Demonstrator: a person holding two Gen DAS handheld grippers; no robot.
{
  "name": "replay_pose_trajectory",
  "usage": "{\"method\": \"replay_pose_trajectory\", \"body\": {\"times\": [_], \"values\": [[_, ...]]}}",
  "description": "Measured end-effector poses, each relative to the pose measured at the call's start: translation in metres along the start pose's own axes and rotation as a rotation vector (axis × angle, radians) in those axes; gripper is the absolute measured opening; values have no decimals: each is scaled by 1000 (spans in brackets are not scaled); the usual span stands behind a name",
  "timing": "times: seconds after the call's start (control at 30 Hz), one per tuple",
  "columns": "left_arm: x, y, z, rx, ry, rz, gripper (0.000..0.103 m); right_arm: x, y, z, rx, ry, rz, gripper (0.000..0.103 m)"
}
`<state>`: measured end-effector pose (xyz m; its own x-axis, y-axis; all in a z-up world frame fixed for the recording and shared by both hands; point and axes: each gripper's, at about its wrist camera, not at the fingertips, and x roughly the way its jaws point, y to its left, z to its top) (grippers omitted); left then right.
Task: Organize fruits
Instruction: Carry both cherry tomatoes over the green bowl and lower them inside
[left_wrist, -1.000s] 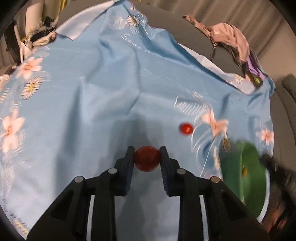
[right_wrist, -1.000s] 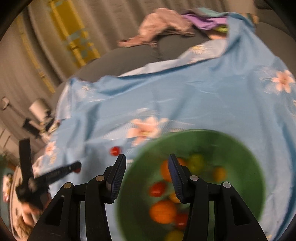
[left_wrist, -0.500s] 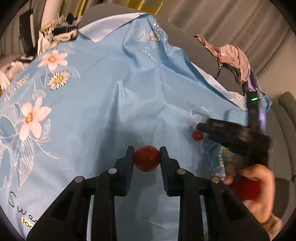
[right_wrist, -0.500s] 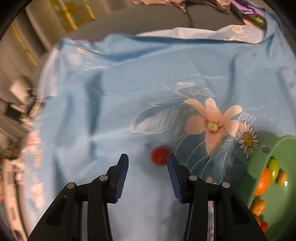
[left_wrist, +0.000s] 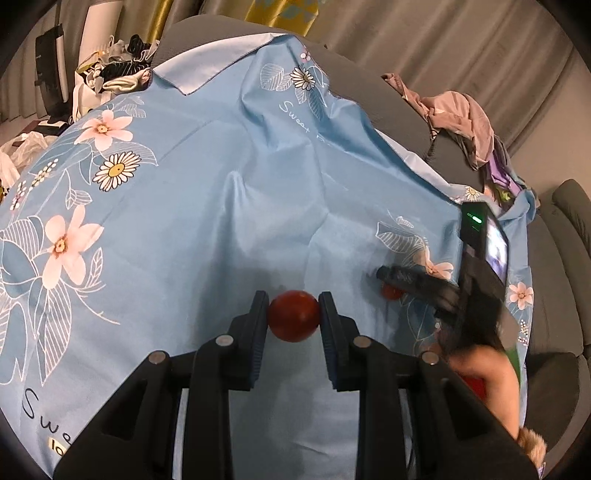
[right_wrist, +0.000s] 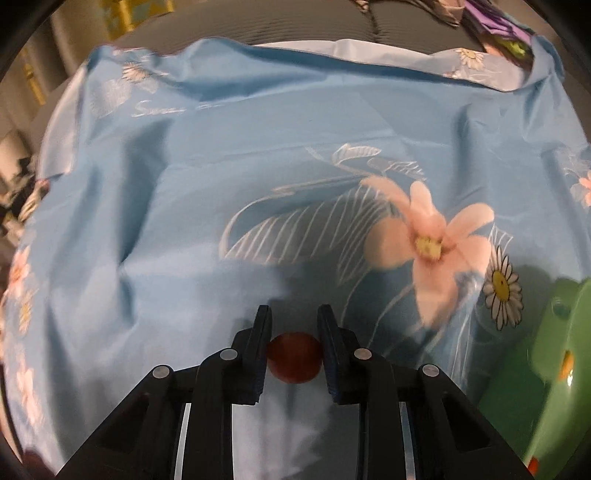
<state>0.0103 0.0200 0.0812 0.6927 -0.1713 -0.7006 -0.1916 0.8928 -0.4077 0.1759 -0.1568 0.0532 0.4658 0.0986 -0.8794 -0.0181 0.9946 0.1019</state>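
Blue floral cloth over couch. Your left gripper clamps red tomato, lifted for carry. Right gripper straddles second tomato on cloth, jaws narrow, contact unclear. Green bowl at 3 o'clock: drop target.

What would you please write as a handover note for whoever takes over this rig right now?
Left tool: shut on a red fruit, lifted over the blue cloth.
Right tool: straddles a second small red fruit on the cloth; whether it grips is unclear.
Green bowl at the right edge already holds some fruit.
Left to do: bring both red fruits to the bowl.
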Motion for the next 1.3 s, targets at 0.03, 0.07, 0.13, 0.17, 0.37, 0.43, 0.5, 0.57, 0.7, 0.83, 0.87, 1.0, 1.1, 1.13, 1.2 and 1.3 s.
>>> {"method": "replay_pose_trajectory", "body": {"times": [0.03,0.07,0.13,0.17,0.37,0.43,0.5,0.57,0.7,0.83,0.87,1.0,1.1,1.13,1.2,1.3], "values": [[1,0,0,0,6,-1,27,-8,1,-8,-12,0,33,28],[2,-1,-1,-1,9,0,27,-12,3,-13,-24,0,60,28],[3,-4,-2,8,11,11,27,-25,3,-31,-52,3,114,28],[4,-5,-2,12,12,14,27,-31,3,-41,-62,6,138,28],[6,-14,-10,39,28,0,27,-52,0,-74,-86,-14,215,28],[8,-19,-15,66,38,15,27,-53,-1,-73,-89,-28,208,28],[10,-24,-20,89,49,20,27,-53,-1,-72,-85,-37,182,28],[10,-27,-22,102,55,12,27,-54,-3,-74,-81,-41,168,28],[13,-33,-24,123,54,17,27,-57,-3,-73,-70,-44,186,28],[15,-36,-28,130,64,21,27,-70,-8,-72,-57,-78,211,28],[16,-37,-28,131,68,20,27,-72,-10,-73,-58,-83,214,28],[17,-40,-30,137,70,8,27,-79,-10,-73,-62,-79,246,28],[17,-42,-30,138,73,-9,27,-88,-8,-73,-73,-98,285,28],[16,-41,-30,136,75,-17,27,-93,-7,-74,-79,-108,289,28],[13,-41,-30,124,71,-38,27,-100,-6,-76,-91,-123,296,28],[5,-42,-29,121,57,-58,27,-109,-6,-78,-98,-140,310,28]]}}
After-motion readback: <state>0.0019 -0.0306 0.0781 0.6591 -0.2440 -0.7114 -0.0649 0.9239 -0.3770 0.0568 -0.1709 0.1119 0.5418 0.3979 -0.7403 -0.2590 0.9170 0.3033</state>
